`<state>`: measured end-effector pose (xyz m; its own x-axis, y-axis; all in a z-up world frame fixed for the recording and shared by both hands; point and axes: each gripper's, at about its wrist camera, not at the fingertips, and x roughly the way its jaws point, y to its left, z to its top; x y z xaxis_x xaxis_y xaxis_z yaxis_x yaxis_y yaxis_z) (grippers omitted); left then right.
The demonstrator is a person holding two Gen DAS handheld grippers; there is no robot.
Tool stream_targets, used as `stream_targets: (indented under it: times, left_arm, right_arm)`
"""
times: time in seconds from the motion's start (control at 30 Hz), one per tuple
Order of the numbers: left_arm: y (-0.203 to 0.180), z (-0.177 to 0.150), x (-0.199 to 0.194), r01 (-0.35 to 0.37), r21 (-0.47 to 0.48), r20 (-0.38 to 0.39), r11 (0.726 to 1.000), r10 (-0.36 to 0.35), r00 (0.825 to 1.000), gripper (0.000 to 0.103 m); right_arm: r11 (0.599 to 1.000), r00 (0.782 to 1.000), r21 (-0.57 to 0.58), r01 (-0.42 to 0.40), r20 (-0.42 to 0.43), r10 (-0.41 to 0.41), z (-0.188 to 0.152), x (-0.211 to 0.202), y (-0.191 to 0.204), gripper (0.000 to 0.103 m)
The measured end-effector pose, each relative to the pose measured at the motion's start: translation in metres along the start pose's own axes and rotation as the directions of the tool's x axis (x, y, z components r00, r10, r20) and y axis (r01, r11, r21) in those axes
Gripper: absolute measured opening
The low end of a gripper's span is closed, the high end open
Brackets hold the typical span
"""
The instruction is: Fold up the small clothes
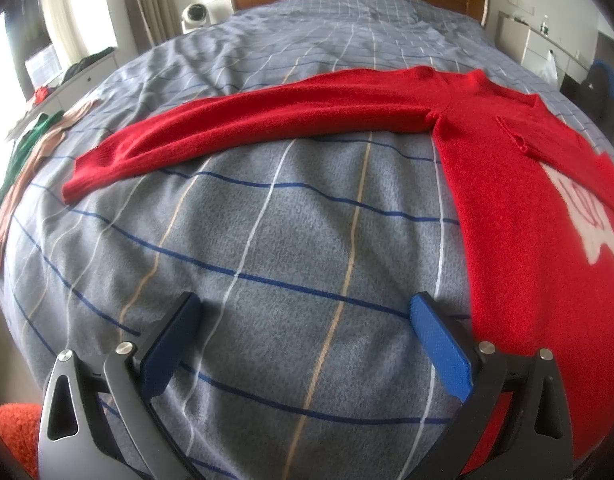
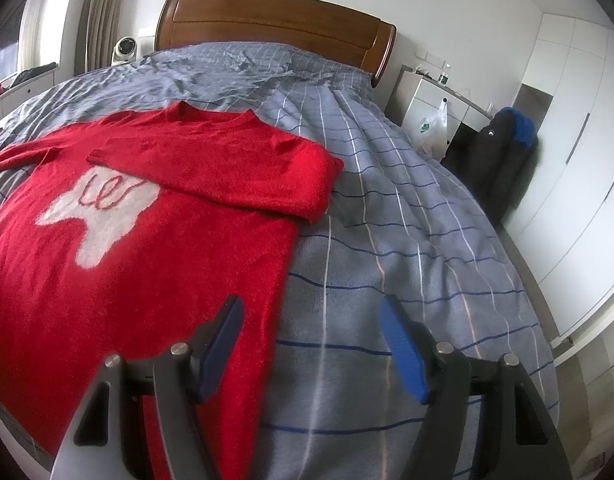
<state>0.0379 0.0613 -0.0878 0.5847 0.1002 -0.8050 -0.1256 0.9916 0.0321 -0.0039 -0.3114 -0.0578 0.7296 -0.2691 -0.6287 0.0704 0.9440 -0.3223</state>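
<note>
Nearest in each wrist view are the grippers. The left gripper, its blue pads spread wide, hovers empty over bare bedspread near the foot of the bed. The right gripper, jaws likewise apart and holding nothing, hangs over the right side edge of the red sweater, with one finger above the knit and the other above the cover.

The sweater lies flat, front up, hem towards the foot and collar towards the headboard. Its right sleeve is already folded across the chest, partly covering the white tooth motif. Its left sleeve lies fully extended, long axis running crosswise towards the left edge of the bed, cuff outermost.

Key relation: the extended sleeve lies ahead of the left gripper and up the bed from it, its cuff to the gripper's left. The left hand is therefore the nearer one; judged from this layout, the next fold is that sleeve, drawn inward over the body.

The surface is a soft grey-blue checked cover, lightly rumpled towards the pillows. At the far left edge lie a green garment and a pinkish one. Beyond stand a small white fan, curtains, a bedside unit with a plastic bag, a dark backpack and white wardrobes.
</note>
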Motion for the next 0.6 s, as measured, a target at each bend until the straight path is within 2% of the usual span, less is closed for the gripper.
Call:
stream_targets:
  times: [0.17,0.23,0.3,0.4,0.47,0.53,0.6]
  left_arm:
    - [0.010,0.005,-0.009,0.040,-0.044,-0.007,0.998,-0.040,0.999,0.102]
    - [0.025,0.009,-0.024,0.093,-0.106,0.006,0.990,-0.093,0.996,0.102]
    - [0.048,0.018,-0.037,0.163,-0.177,0.036,0.971,-0.159,0.987,0.102]
    - [0.095,0.036,-0.045,0.194,-0.305,0.072,0.932,-0.180,0.981,0.102]
    - [0.136,0.051,-0.042,0.163,-0.398,0.076,0.903,-0.145,0.987,0.102]
    - [0.179,0.065,-0.031,0.061,-0.486,0.046,0.872,-0.045,0.998,0.102]
    - [0.215,0.077,-0.011,-0.036,-0.544,-0.015,0.838,0.033,0.999,0.102]
  right_arm:
    - [1.000,1.000,0.016,0.001,0.020,-0.001,0.002,-0.008,-0.005,0.070]
    - [1.000,1.000,0.020,0.002,0.027,-0.002,0.003,-0.010,-0.008,0.070]
    - [1.000,1.000,0.025,0.002,0.027,-0.003,0.003,-0.010,-0.010,0.070]
    - [0.999,1.000,0.037,0.000,0.026,-0.001,0.002,-0.010,-0.013,0.070]
    - [0.999,1.000,0.040,-0.005,0.018,0.004,0.001,-0.007,-0.013,0.070]
    - [0.999,1.000,0.041,-0.013,0.012,0.013,0.000,-0.004,-0.013,0.070]
    - [0.999,1.000,0.037,-0.022,0.008,0.021,0.001,-0.002,-0.011,0.070]
